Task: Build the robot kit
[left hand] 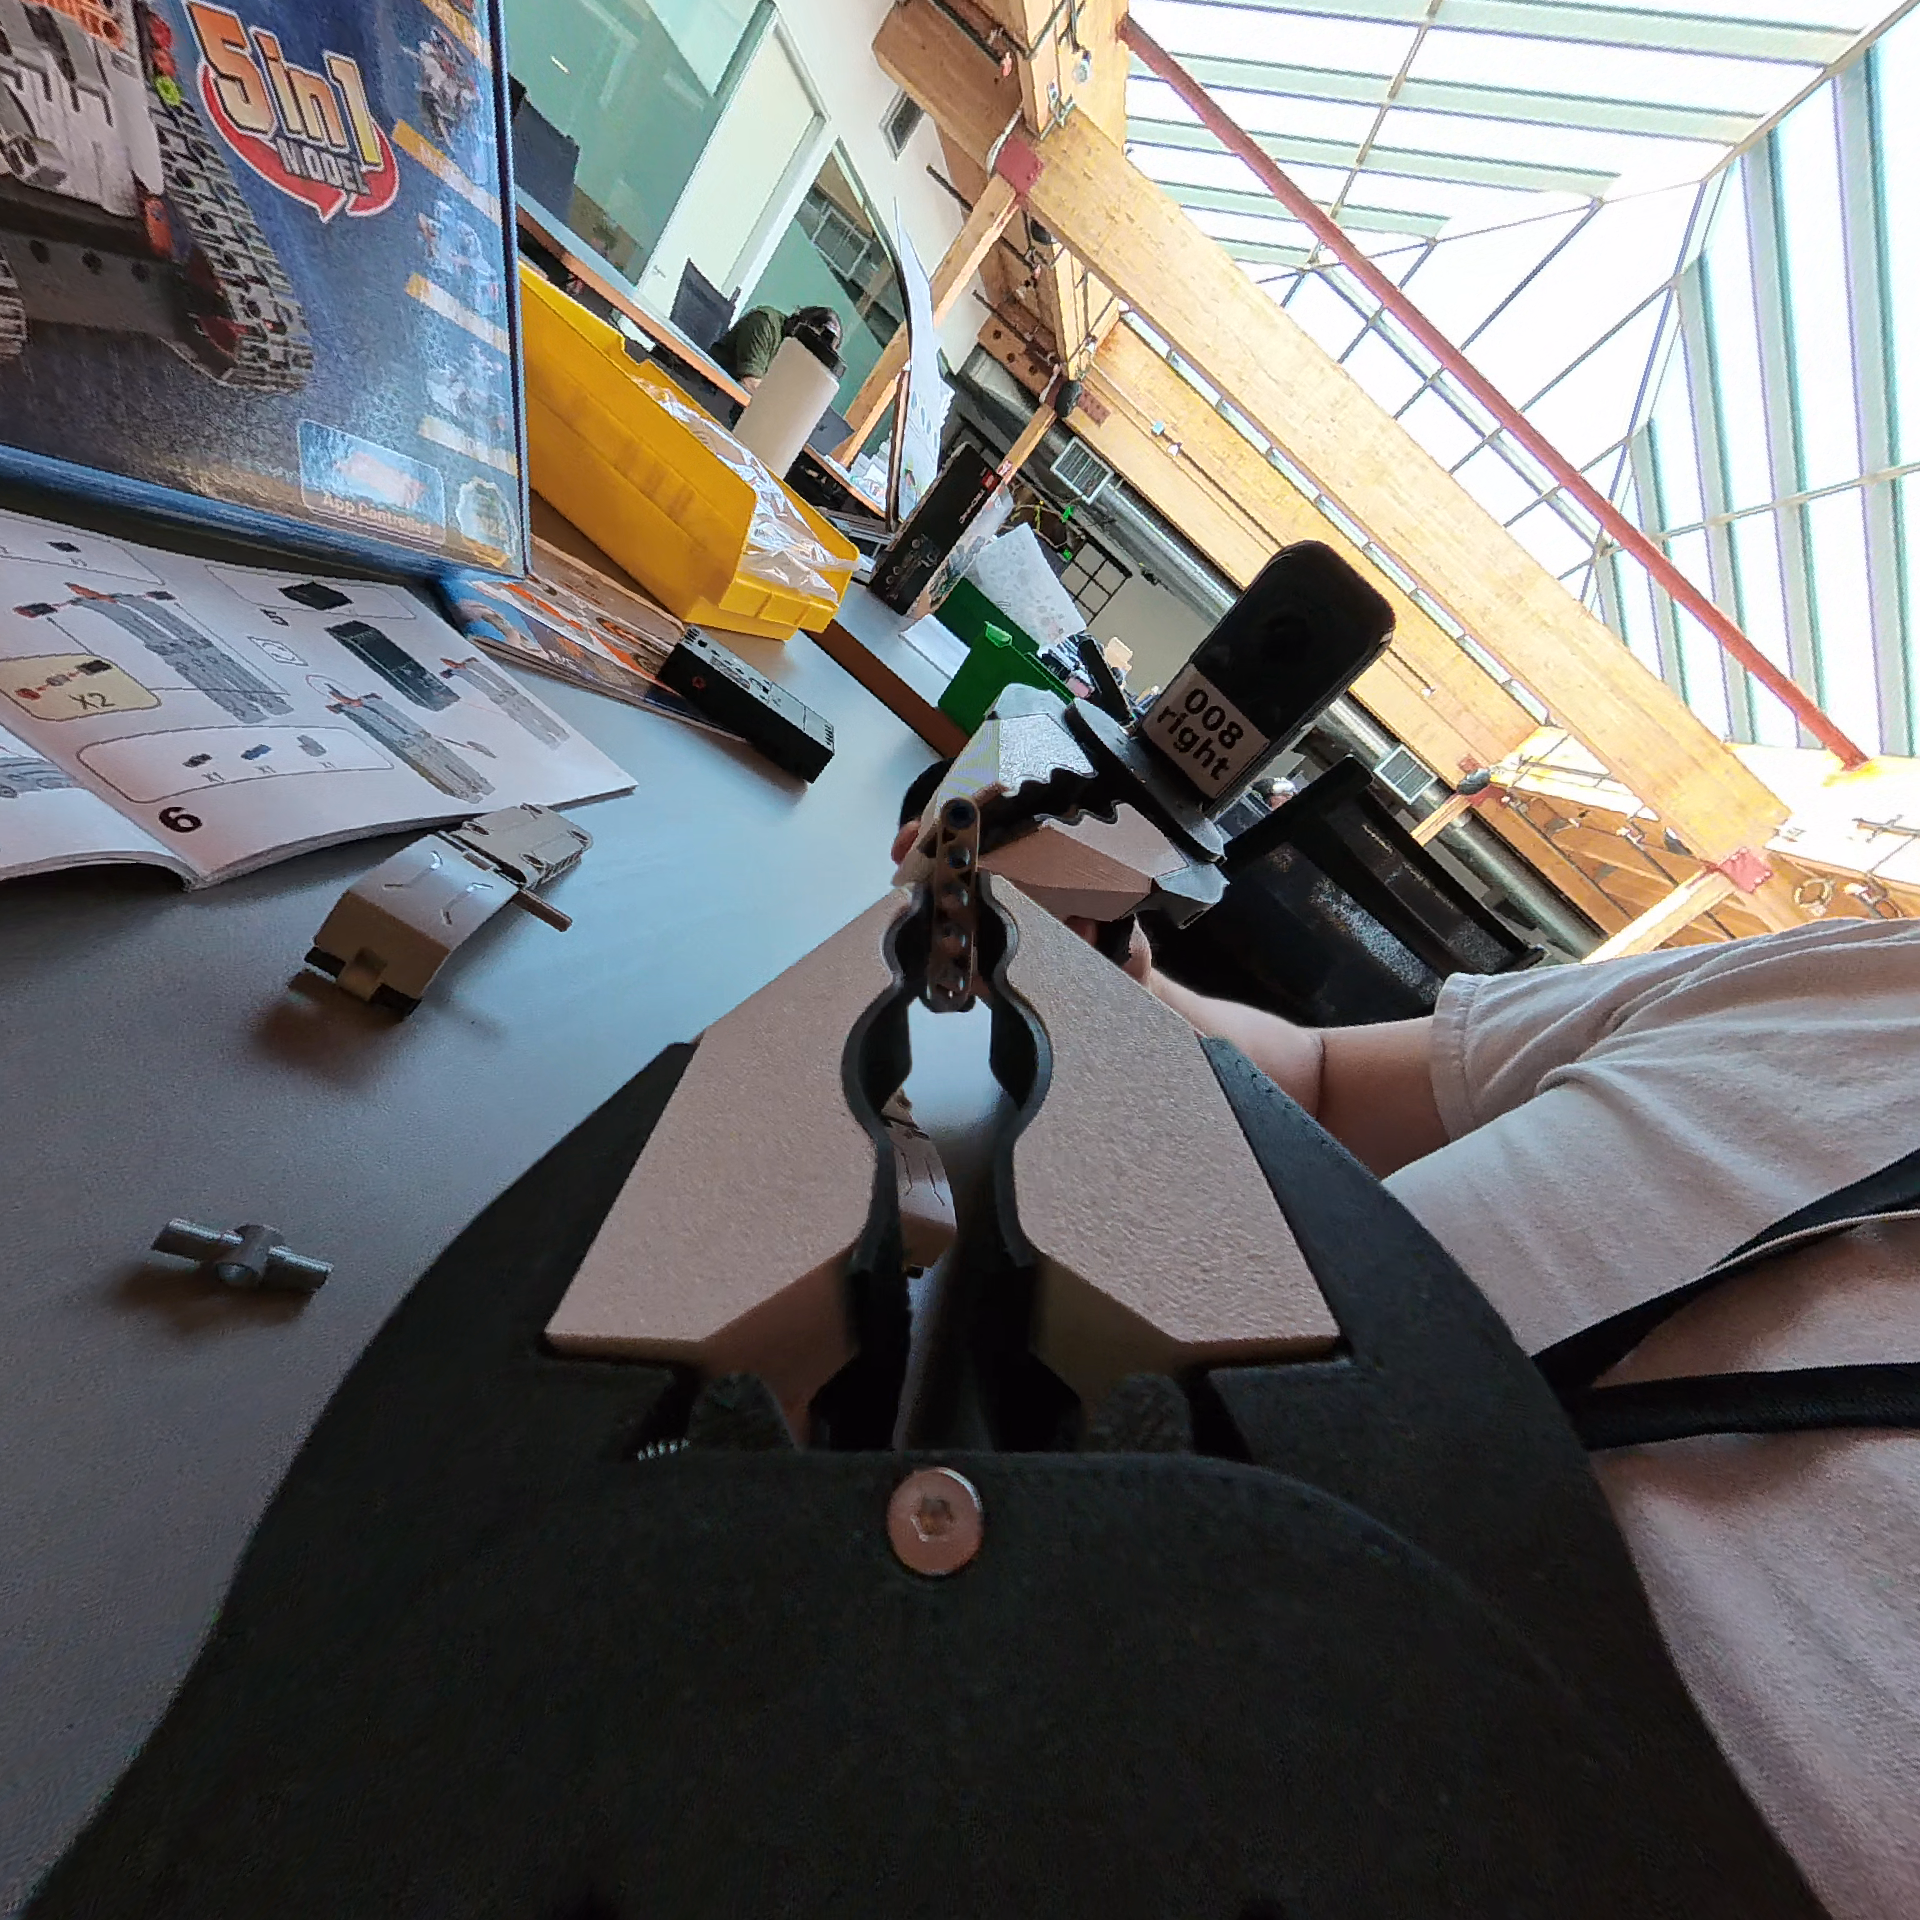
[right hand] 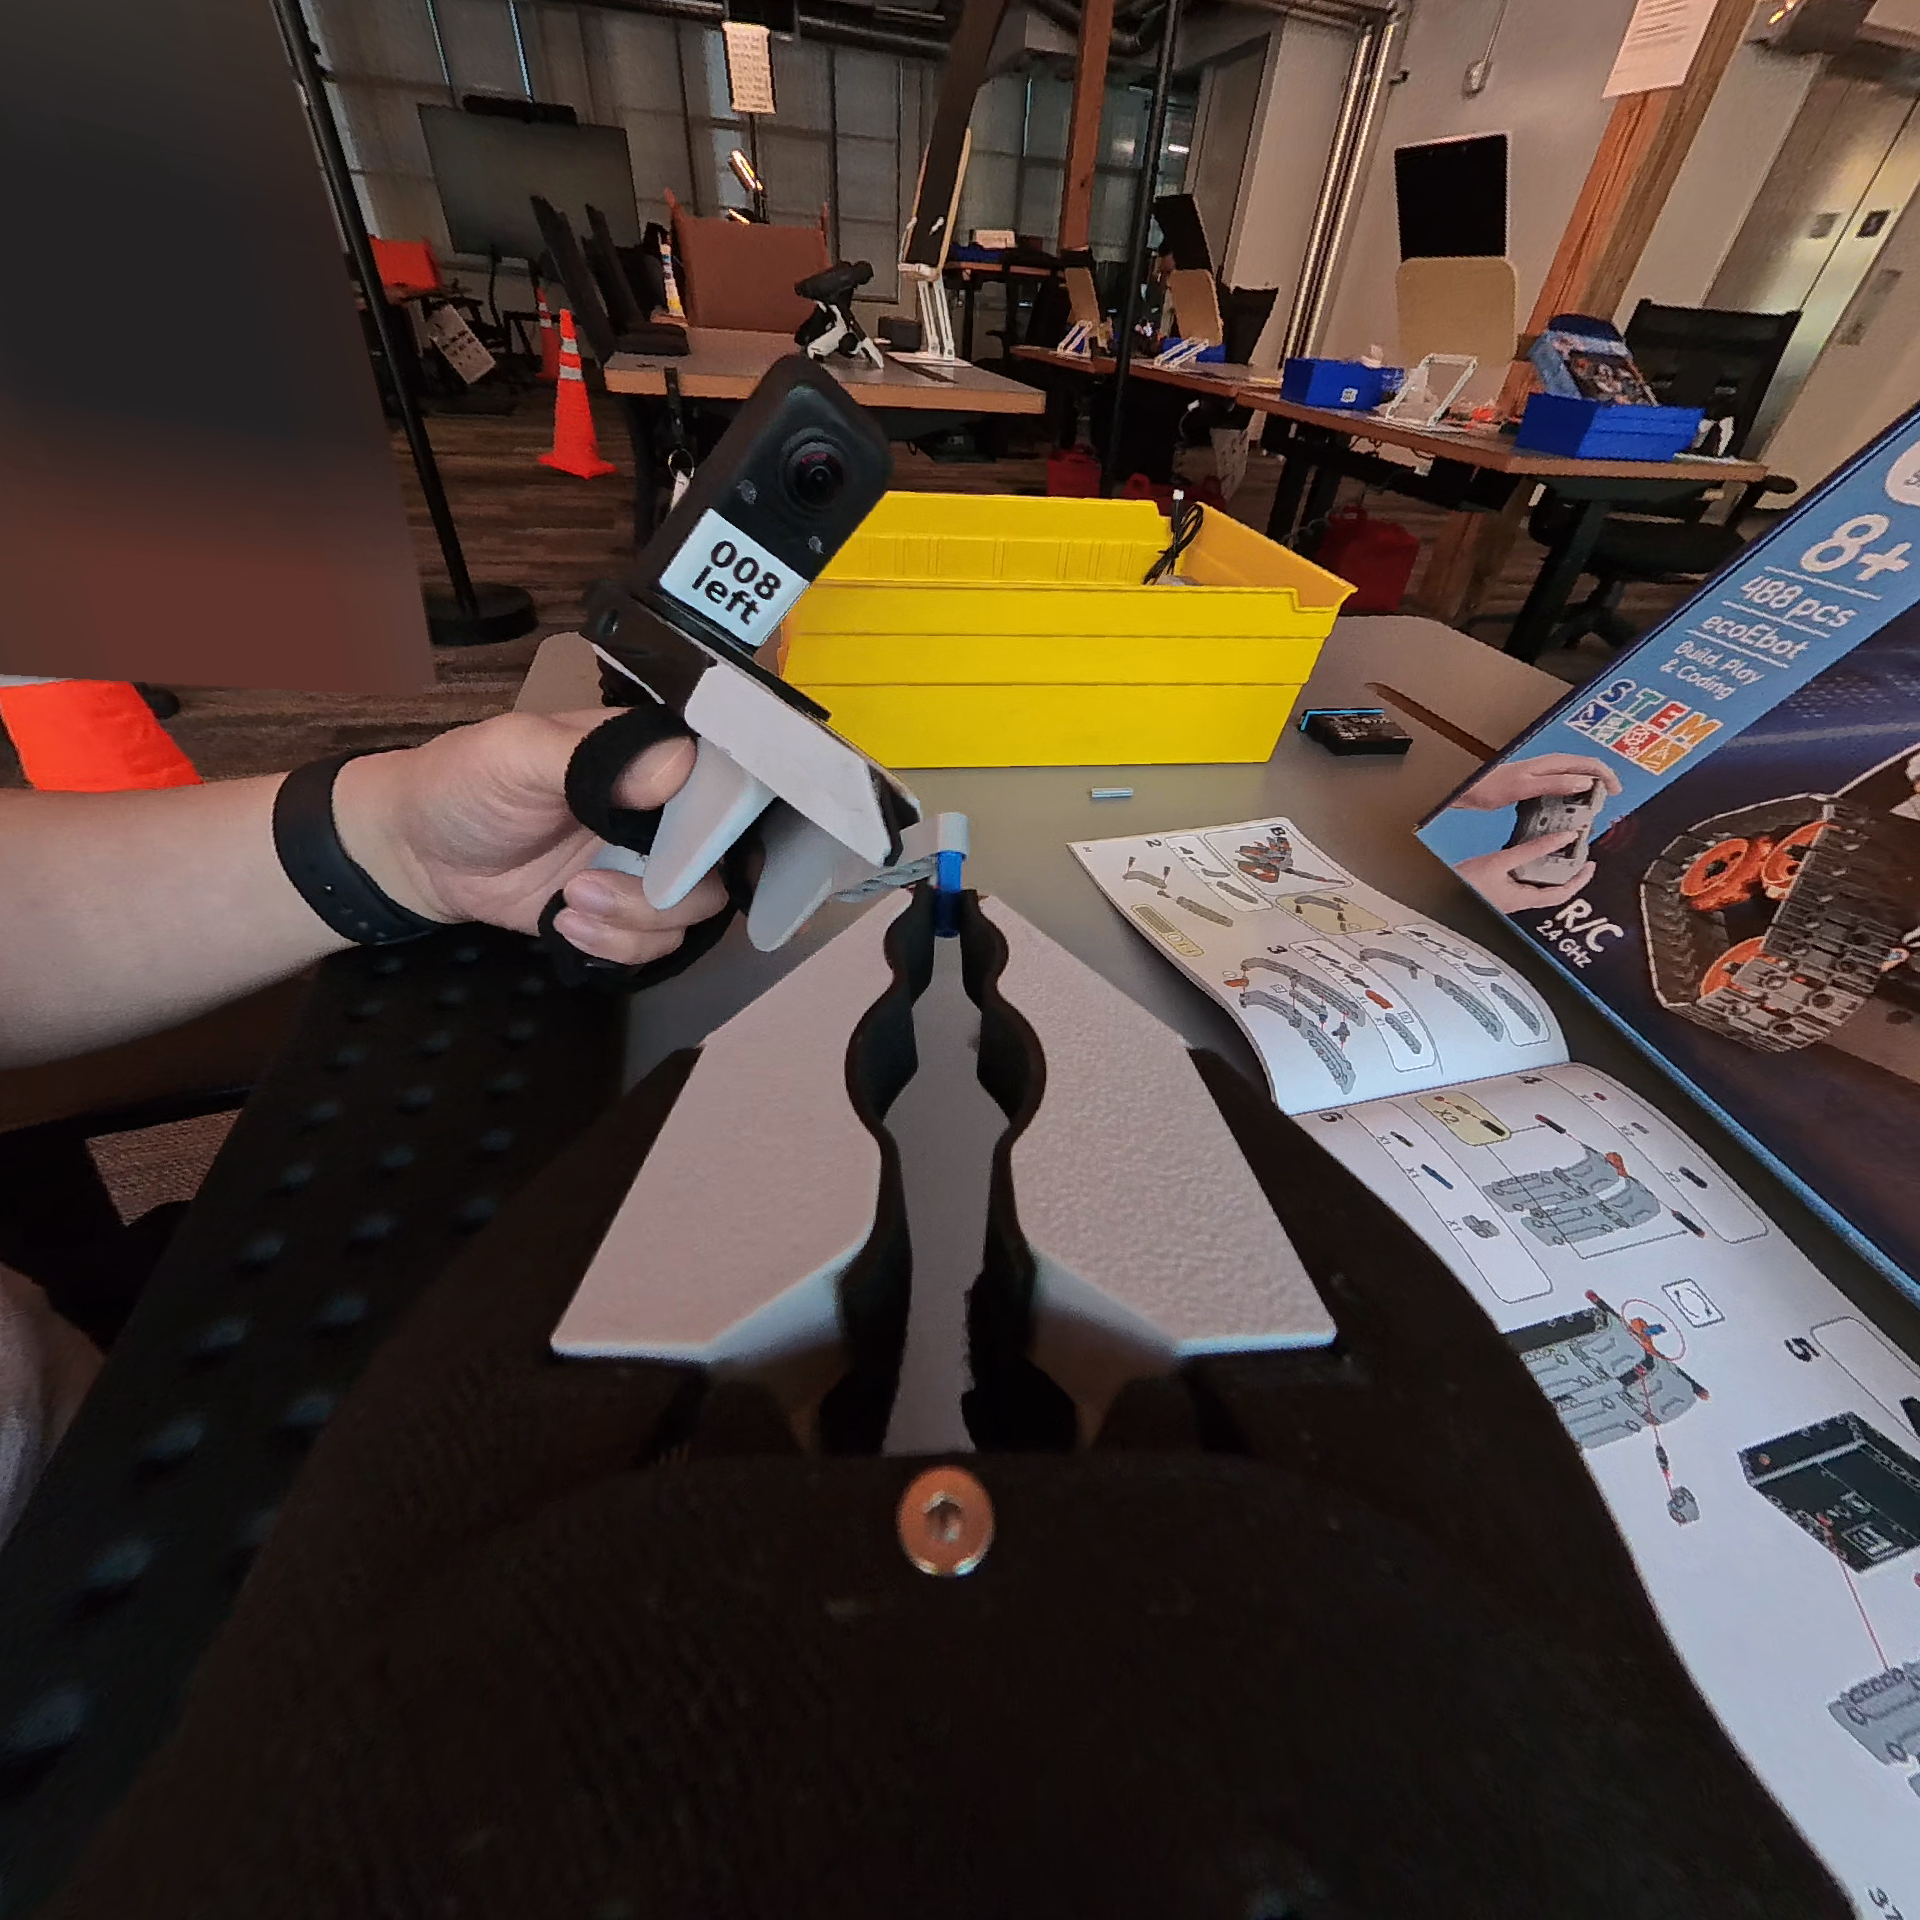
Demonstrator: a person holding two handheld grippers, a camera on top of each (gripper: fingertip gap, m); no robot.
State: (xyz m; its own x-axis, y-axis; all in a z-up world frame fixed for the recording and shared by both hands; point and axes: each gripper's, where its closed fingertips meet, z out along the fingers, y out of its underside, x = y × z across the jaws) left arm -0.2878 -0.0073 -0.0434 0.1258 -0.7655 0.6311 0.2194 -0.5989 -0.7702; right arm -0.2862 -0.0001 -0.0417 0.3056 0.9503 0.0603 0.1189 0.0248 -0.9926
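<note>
1. On the grey worktop (left hand: 208, 1091) stands a blue toy box (left hand: 260, 260), upright at its far side.
2. Beside the box sits a yellow bin (right hand: 1039, 665), holding a clear bag and a black cable.
3. An open instruction booklet (left hand: 260, 707) lies flat in front of the box.
4. The left gripper (left hand: 945, 920) is raised above the worktop, its fingers clenched on a grey holed beam (left hand: 951, 883).
5. The right gripper (right hand: 945, 920) faces it tip to tip, its fingers pinching a blue pin (right hand: 945, 904).
6. A grey block with a stub axle (left hand: 447, 894) rests near the booklet's edge, apart from both grippers.
7. The beam's free end meets the pin, which has a pale grey piece at its top; whether the pin sits in a hole I cannot tell.
8. A small grey cross connector (left hand: 244, 1257) lies alone, nearer the worktop's front.
</note>
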